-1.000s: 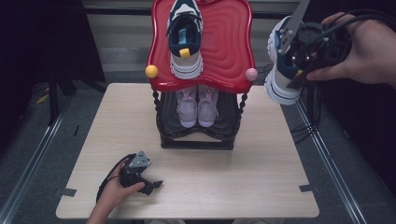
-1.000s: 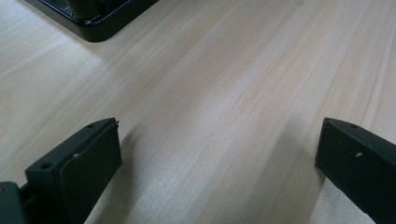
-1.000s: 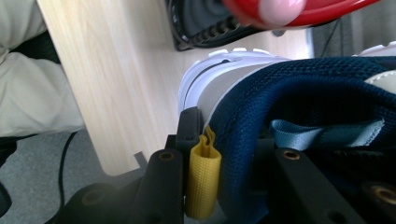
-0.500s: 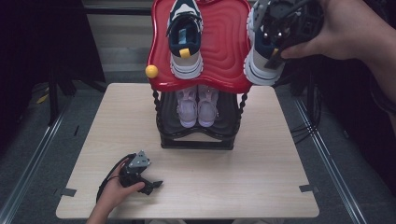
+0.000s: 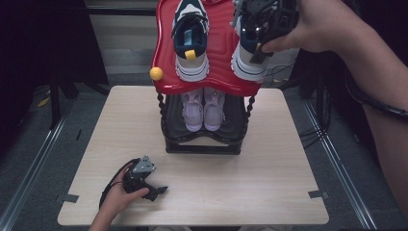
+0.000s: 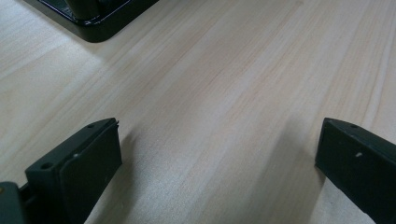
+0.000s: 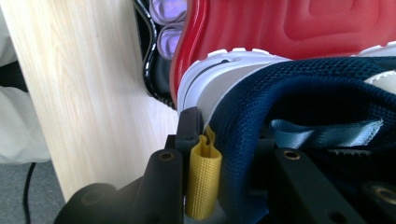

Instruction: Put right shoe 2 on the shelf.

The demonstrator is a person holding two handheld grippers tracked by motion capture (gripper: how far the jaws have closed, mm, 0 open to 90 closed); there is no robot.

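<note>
Fingers (image 5: 262, 29) around navy sneaker (image 5: 250, 57)

High view looks down over table (image 5: 269, 192); gripper views sit close, sharing tabletop and shoe rack (image 5: 202, 144).

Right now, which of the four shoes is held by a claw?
The navy-and-white sneaker at the right of the red top shelf: the right claw grips its heel collar. Its mate and the lilac pair below sit untouched.
</note>
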